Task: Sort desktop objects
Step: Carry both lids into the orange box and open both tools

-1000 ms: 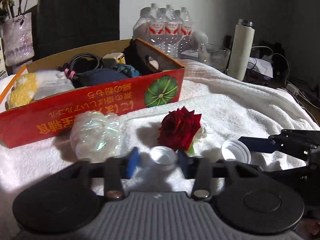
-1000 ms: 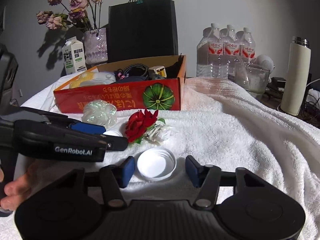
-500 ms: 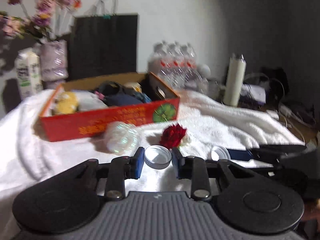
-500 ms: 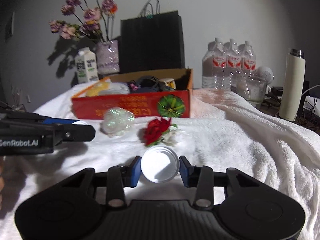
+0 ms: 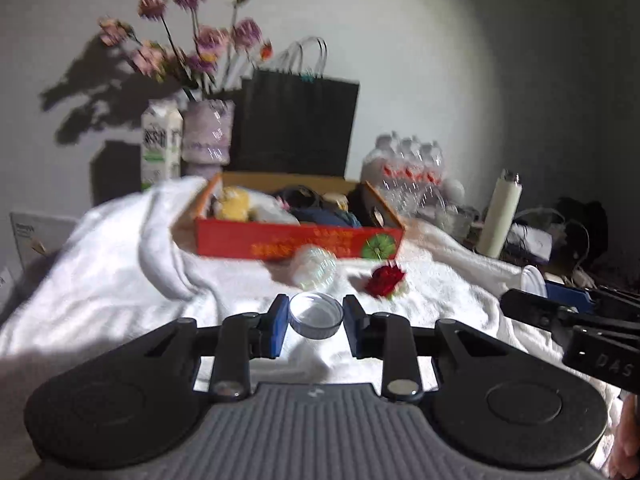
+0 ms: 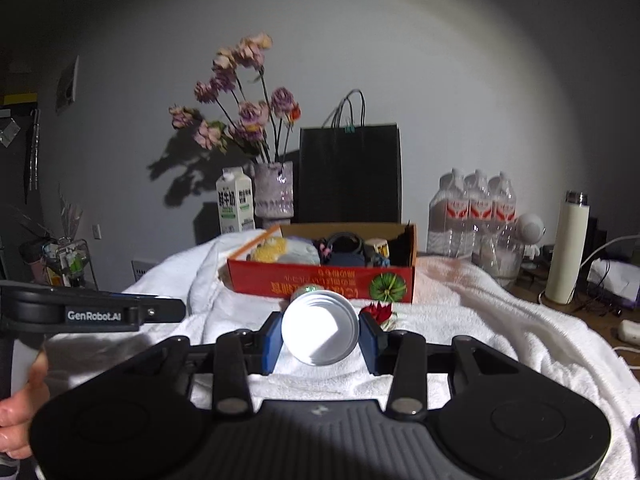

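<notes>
Each gripper's jaws clasp a cap: left gripper [image 5: 313,322] a small clear cap [image 5: 316,315], right gripper [image 6: 320,336] a white lid [image 6: 320,328]; rose [image 5: 385,279] and iridescent ball [image 5: 316,269] lie unsorted before the part-filled red box [image 5: 296,242].

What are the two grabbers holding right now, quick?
Left gripper: closed on a small clear cap, lifted off the towel.
Right gripper: closed on a bigger white lid, also held up.

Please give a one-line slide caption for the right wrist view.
Right gripper holds a white lid above the white towel, facing the red box.
</notes>
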Demonstrator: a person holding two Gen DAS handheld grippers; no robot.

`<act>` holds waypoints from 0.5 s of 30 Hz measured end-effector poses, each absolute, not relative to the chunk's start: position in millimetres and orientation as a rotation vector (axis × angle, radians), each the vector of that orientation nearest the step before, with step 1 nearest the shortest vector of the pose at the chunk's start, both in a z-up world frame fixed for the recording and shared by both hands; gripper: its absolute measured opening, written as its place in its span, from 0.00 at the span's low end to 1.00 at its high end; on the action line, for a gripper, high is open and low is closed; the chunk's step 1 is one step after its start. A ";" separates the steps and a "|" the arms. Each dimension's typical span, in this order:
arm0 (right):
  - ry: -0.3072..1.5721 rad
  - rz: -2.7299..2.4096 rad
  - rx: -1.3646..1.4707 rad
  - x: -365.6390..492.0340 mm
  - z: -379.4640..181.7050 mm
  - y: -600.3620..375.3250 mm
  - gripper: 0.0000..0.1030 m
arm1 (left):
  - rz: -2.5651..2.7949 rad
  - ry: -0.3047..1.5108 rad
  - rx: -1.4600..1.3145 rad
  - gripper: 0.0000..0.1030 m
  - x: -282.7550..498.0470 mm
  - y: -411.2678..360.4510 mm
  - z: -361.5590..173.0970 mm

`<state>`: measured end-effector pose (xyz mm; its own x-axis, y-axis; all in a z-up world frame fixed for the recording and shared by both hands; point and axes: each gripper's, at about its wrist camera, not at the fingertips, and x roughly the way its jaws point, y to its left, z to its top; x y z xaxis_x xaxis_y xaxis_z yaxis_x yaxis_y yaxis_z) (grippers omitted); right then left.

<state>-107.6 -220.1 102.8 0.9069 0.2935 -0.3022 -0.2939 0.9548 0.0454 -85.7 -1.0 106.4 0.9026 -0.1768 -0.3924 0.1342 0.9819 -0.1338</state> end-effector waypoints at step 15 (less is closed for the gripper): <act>0.218 0.363 -0.037 -14.6 185.1 -240.6 0.38 | -0.279 0.395 -0.004 0.29 66.3 22.6 192.4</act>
<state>-14.6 -240.6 185.1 0.9117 0.3480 -0.2183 -0.3560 0.9345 0.0028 66.3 22.6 192.4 0.8856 -0.2687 -0.3788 0.2671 0.9619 -0.0579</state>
